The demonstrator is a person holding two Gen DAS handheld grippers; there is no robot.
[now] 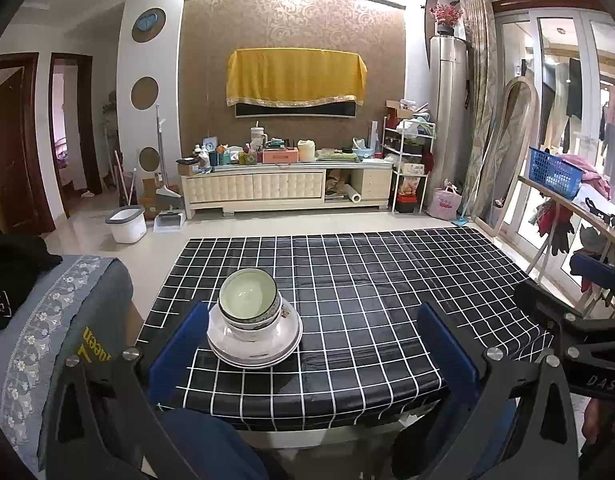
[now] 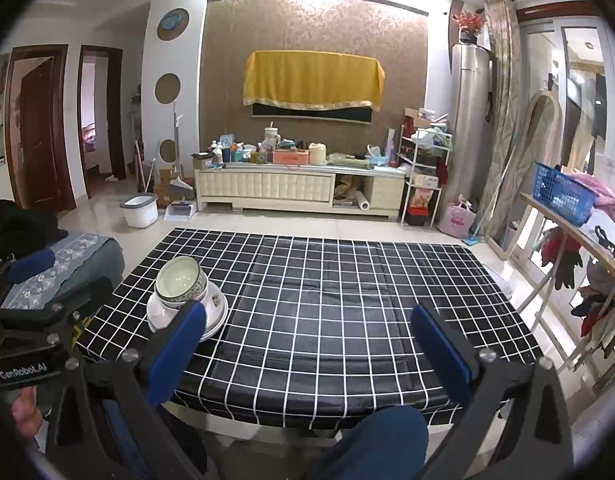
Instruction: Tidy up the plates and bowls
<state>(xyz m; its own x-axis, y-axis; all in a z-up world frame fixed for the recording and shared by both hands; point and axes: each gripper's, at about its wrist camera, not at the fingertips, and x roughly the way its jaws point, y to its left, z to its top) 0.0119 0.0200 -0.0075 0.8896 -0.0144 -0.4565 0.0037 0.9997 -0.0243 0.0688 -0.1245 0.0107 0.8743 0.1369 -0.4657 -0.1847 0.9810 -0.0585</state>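
Crockery already gathered: two glossy round bowls (image 1: pixel 249 300) nested, tilted a little, on stacked white plates (image 1: pixel 254 338) near left front corner of table (image 1: pixel 387 280). Probably only straightening of bowls left. Smooth checked black cloth under all. Left gripper (image 1: pixel 313 344) and right gripper (image 2: pixel 307 340) both spread wide, grasping nothing, held before front edge.

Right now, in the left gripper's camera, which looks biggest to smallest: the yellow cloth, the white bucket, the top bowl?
1. Yellow cloth, clearly biggest.
2. and 3. Top bowl and white bucket look alike; the bowl is much nearer, so no ranking.
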